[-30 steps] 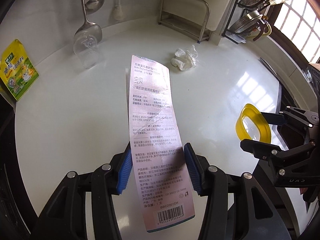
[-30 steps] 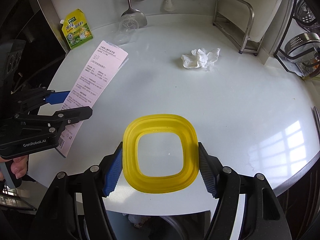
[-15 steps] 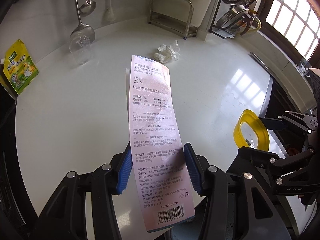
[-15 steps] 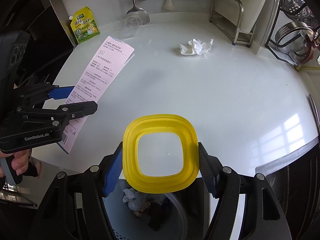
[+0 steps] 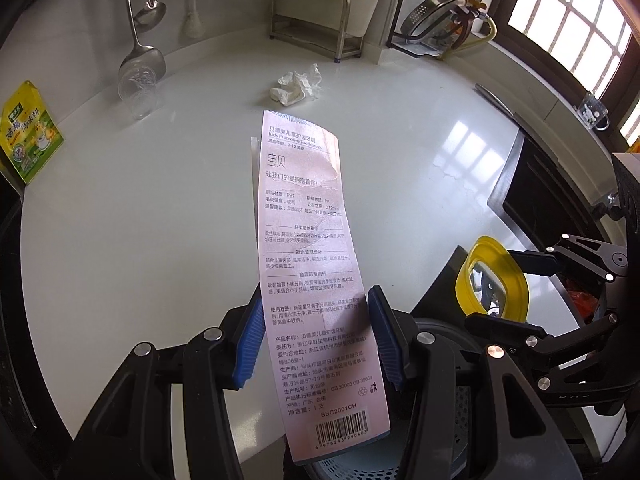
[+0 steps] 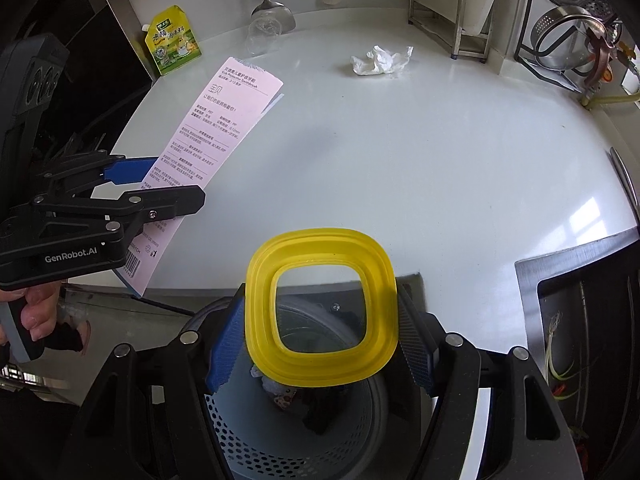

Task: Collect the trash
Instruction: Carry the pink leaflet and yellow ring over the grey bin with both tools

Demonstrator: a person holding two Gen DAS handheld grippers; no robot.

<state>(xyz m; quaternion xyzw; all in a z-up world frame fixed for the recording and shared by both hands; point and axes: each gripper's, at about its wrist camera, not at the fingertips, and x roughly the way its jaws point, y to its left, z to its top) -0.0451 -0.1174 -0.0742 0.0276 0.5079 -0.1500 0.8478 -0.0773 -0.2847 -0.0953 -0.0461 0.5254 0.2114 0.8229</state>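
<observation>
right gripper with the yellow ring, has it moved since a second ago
Yes. The right gripper and yellow ring have pulled back off the white counter edge, now above the bin.

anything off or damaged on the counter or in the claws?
Yes: the pink card in the left claw is creased and torn near its top right edge. A crumpled tissue lies loose on the counter, and a clear cup lies tipped on its side near the wall.
</observation>
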